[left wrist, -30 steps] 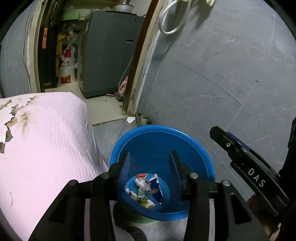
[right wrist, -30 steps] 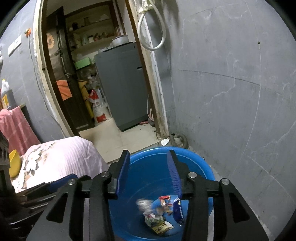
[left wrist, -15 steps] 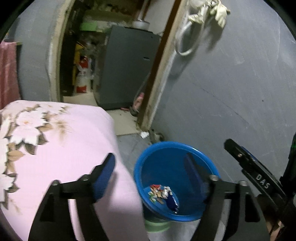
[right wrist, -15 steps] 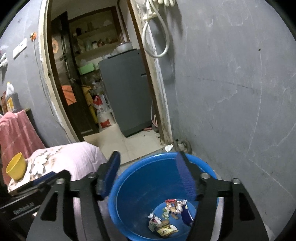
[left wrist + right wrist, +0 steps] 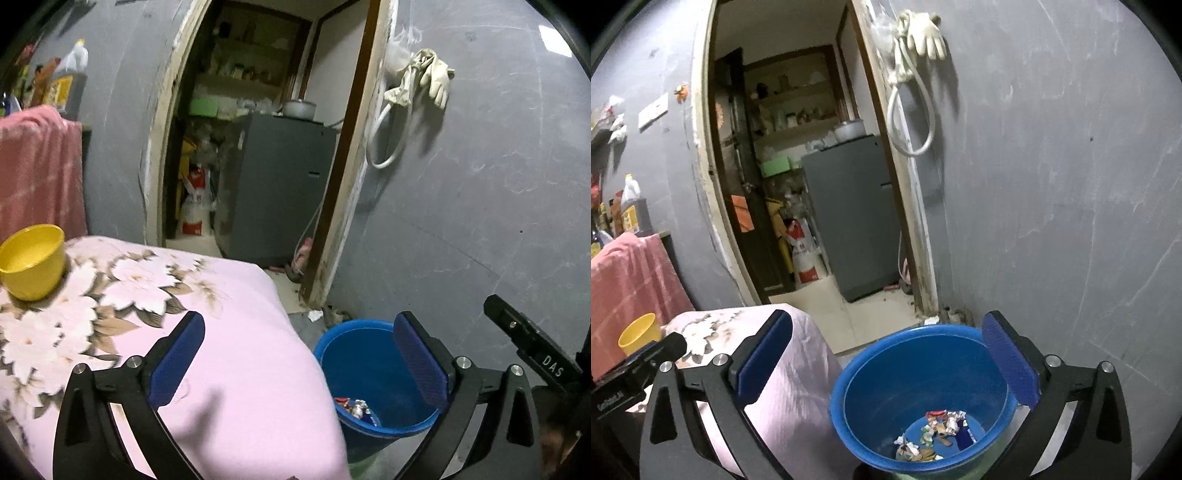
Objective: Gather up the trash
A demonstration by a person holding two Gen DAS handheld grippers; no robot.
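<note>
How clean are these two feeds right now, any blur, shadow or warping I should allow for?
Left wrist: pink floral bedspread smeared, dark shadow near the bottom edge; doorway bowed by the fisheye. Right wrist: sharper, crumpled wrappers in the round blue plastic tub readable; hanging white rubber glove casts a hard wall shadow.

— What lies under the right claw (image 5: 886,363)?
— A blue bucket (image 5: 849,424) on the floor, crumpled wrappers (image 5: 934,430) at its bottom. The blue pads (image 5: 1010,363) stand wide apart, gripping nothing.
— And left of it?
— A pink floral bed (image 5: 798,373), just beside the bucket, with a yellow cup (image 5: 639,334) on it.
</note>
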